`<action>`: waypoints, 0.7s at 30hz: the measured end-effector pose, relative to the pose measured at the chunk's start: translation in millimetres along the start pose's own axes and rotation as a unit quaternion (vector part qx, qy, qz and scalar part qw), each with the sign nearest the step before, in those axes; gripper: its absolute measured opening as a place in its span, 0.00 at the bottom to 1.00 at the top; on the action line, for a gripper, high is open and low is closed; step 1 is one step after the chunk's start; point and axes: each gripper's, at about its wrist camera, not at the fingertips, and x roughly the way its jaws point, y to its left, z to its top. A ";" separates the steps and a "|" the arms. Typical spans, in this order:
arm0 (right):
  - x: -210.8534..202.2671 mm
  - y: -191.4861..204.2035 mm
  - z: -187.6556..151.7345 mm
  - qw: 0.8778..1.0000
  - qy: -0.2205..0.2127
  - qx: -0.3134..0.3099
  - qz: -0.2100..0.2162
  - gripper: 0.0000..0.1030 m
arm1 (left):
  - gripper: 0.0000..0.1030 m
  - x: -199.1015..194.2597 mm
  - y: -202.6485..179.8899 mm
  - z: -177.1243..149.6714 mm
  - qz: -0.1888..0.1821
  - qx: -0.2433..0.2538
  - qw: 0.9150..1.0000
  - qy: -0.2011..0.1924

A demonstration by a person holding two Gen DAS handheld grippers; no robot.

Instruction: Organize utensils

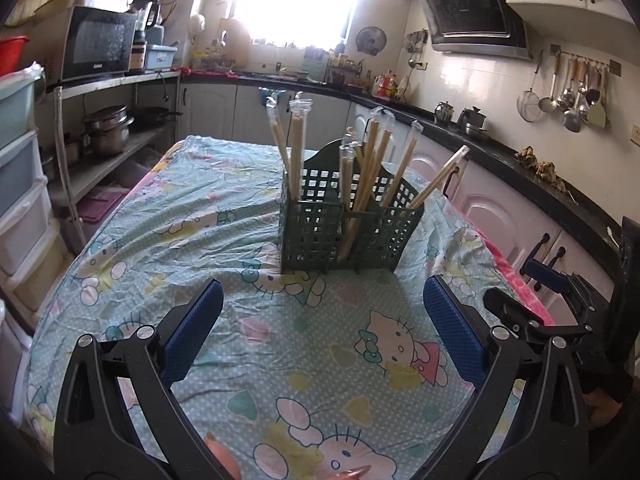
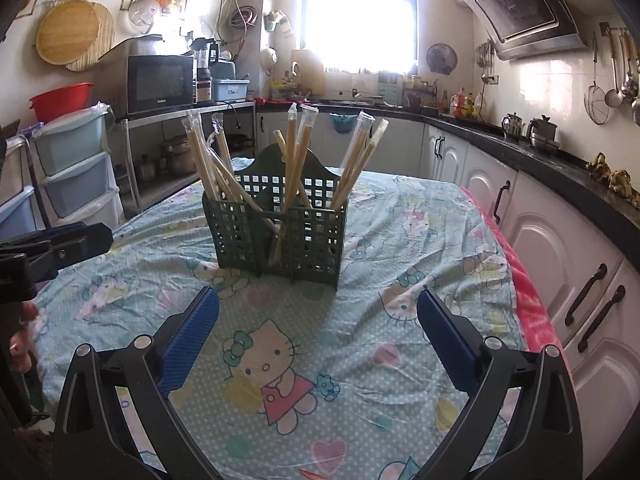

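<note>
- Left tool point(image 1: 323, 300) and right tool point(image 2: 318, 306) both gape wide, empty, above the tabletop point(image 2: 360, 360).
- Far centre: green basket point(image 2: 280, 236) holding wrapped chopsticks point(image 2: 296, 148) upright and leaning.

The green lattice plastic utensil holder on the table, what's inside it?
The green lattice plastic utensil holder holds plastic-wrapped wooden chopsticks, leaning in several compartments. Their lower ends are partly hidden behind the lattice, so an exact count is unclear.

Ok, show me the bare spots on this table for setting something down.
Free: the tablecloth between the green caddy and the open right gripper, plus the cloth left of the caddy and right of it toward the cabinets. Crowded: the caddy, full of wrapped chopsticks.
</note>
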 end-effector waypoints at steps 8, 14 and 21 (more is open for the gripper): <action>-14.4 3.3 -10.0 0.998 -0.068 -0.009 -0.015 0.94 | 0.90 -5.1 -7.2 -10.9 -0.002 0.002 0.999 -0.033; -26.4 1.4 -13.4 0.993 -0.116 0.009 -0.006 0.94 | 0.90 -7.7 -6.7 -17.0 0.002 -0.001 0.998 -0.058; -37.7 -0.6 -17.9 0.987 -0.160 0.025 -0.007 0.94 | 0.90 -12.0 -7.6 -21.2 0.007 0.005 0.997 -0.083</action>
